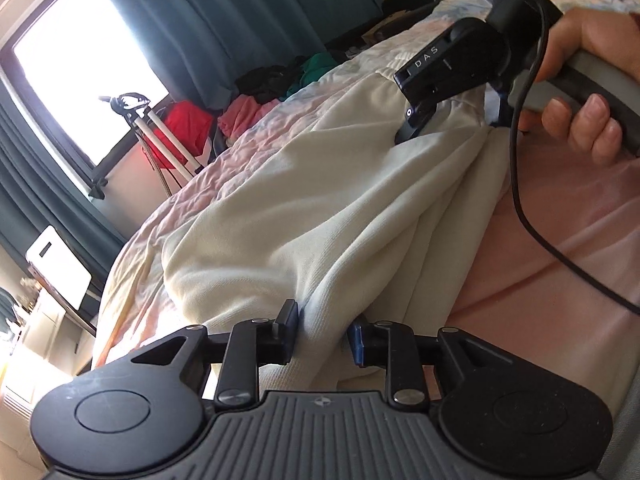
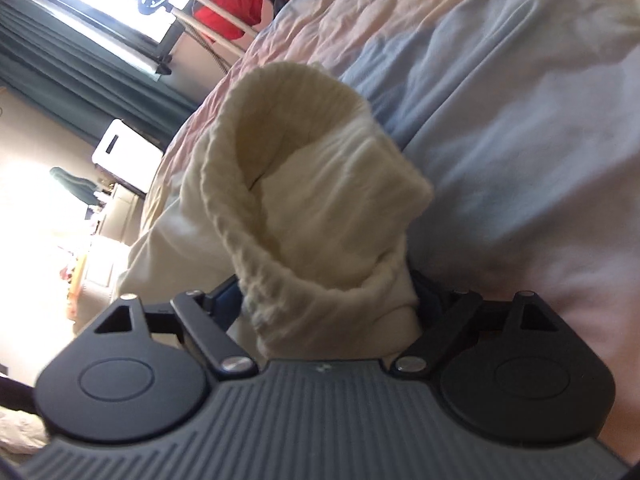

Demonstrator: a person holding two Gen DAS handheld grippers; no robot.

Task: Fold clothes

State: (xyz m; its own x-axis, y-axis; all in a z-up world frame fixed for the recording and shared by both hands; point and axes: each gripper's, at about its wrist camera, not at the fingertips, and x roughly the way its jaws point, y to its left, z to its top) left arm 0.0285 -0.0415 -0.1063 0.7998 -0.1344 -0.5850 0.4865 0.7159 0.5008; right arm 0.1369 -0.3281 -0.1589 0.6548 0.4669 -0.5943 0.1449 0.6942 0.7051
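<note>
Left wrist view first: the cream-white ribbed-hem cotton garment (image 1: 304, 208) is lying rumpled on the pastel pink-and-blue quilted bedspread (image 1: 208, 184), lots of soft folds, with one thick fold bunched up. Its long axis runs diagonally from the bottom centre of the picture up toward the top right. The left gripper (image 1: 322, 334) is clamped on that bunched fold near the ribbed edge, blue pads pressing into the cloth from both sides. At the far end you can see the right gripper (image 1: 416, 120), black with "DAS" printed on it, held by a person's hand (image 1: 580, 92), its tip down on the elasticated end of the garment. A black cable (image 1: 532, 216) hangs from it. No real containers here, just a loose heap of black, green, pink and red clothes (image 1: 272, 92) at the far edge of the bed, by the dark teal curtains (image 1: 224, 16).

Right wrist view: a ribbed cuff or hem of the same garment (image 2: 304, 200) stands up like an open tube, mouth tilted toward the upper left, nothing visible inside it. The right gripper (image 2: 328, 300) has its fingers spread wide either side of the cloth, and I can't tell if the pads actually touch it.
</note>
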